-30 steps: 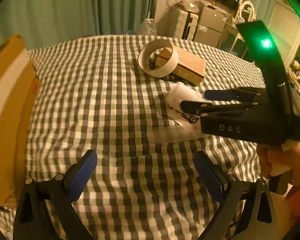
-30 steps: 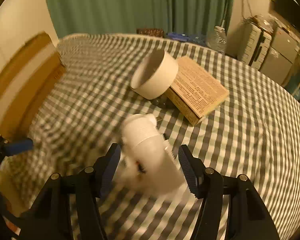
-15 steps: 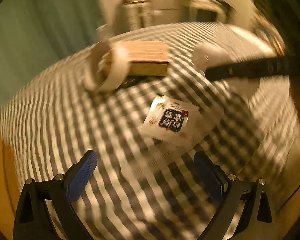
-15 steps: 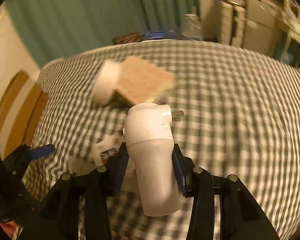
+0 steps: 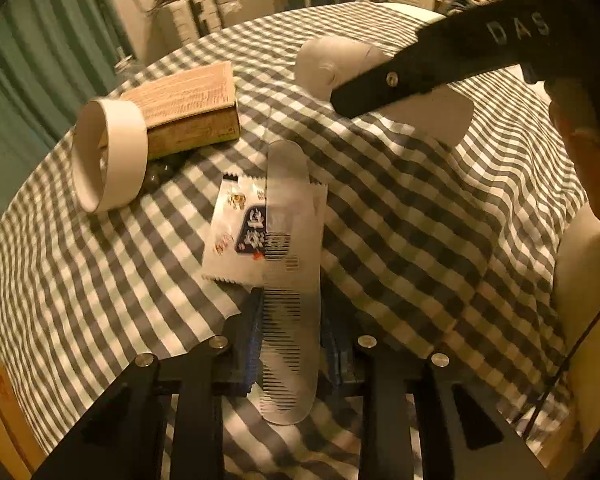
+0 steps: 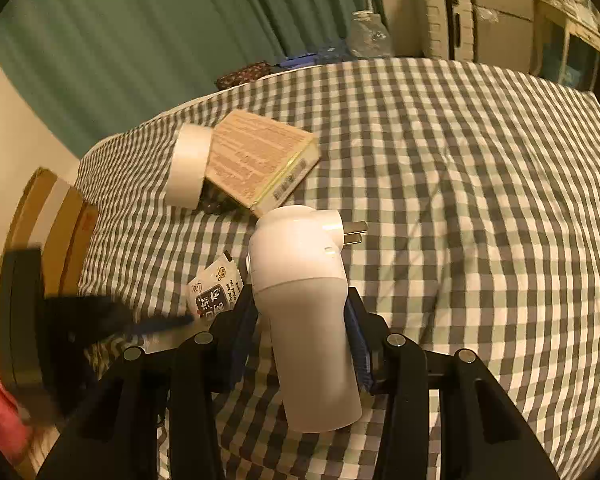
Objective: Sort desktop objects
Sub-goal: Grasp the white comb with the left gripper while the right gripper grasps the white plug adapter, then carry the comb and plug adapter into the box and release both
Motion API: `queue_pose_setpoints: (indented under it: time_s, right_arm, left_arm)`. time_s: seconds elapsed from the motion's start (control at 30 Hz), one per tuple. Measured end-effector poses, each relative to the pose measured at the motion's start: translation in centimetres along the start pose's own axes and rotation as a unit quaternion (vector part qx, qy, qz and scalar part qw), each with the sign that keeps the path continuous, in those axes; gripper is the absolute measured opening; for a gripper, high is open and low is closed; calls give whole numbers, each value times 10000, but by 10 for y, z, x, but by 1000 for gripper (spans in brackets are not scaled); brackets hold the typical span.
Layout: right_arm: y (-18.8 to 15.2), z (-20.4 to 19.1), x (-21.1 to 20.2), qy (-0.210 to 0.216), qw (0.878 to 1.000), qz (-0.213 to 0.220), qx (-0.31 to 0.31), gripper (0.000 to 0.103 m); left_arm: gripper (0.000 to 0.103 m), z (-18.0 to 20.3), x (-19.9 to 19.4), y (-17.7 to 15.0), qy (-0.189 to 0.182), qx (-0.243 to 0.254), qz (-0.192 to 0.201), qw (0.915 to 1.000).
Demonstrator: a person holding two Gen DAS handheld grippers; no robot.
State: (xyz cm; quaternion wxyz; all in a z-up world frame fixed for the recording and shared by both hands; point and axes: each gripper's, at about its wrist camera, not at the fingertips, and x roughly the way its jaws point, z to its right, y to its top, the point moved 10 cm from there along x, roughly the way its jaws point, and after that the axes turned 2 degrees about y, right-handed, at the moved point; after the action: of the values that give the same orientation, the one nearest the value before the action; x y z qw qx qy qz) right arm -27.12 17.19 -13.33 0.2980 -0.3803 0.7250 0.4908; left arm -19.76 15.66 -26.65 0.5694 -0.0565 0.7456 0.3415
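Note:
My left gripper (image 5: 290, 340) is shut on a clear plastic comb (image 5: 290, 264) that points forward over a white snack sachet (image 5: 240, 232) on the checked tablecloth. My right gripper (image 6: 300, 336) is shut on a white plug-in device (image 6: 304, 304) with metal prongs, held above the cloth. In the left wrist view the right gripper (image 5: 400, 80) and the white device (image 5: 332, 64) hang at the upper right. The sachet (image 6: 214, 292) also shows in the right wrist view, with the blurred left gripper (image 6: 100, 320) beside it.
A white tape roll (image 5: 108, 156) leans against a tan book (image 5: 188, 108) at the back left; both also show in the right wrist view, the roll (image 6: 188, 168) and the book (image 6: 256, 160). A cardboard box (image 6: 52, 224) stands at the table's left edge. Furniture and a green curtain lie beyond.
My left gripper swung toward the sachet and closed on the comb. My right gripper closed on the white device and lifted it off the cloth to the right.

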Motion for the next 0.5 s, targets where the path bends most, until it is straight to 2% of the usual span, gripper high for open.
queue_pose_setpoints:
  time_s: [0.1,0.2,0.33,0.5]
  right_arm:
    - [1,1,-9,-33,10000,76,16,43]
    - [1,-2,-17,-63,9999,130,-29,43]
    - [-3,-4,-26,-67,9998,162,-64,43]
    - [-10,-16,-44,173,9997,187,48,43]
  left_arm:
    - [27,-3,-6,-7,-25,-588,-46,9983]
    - [26,-6,-14,-19,-27,-1236,-66,9923]
    - [26,-12,-28,-34,113,-1787,-50,9838]
    - [26,-34,-71,-37,187,-2525,396,9666]
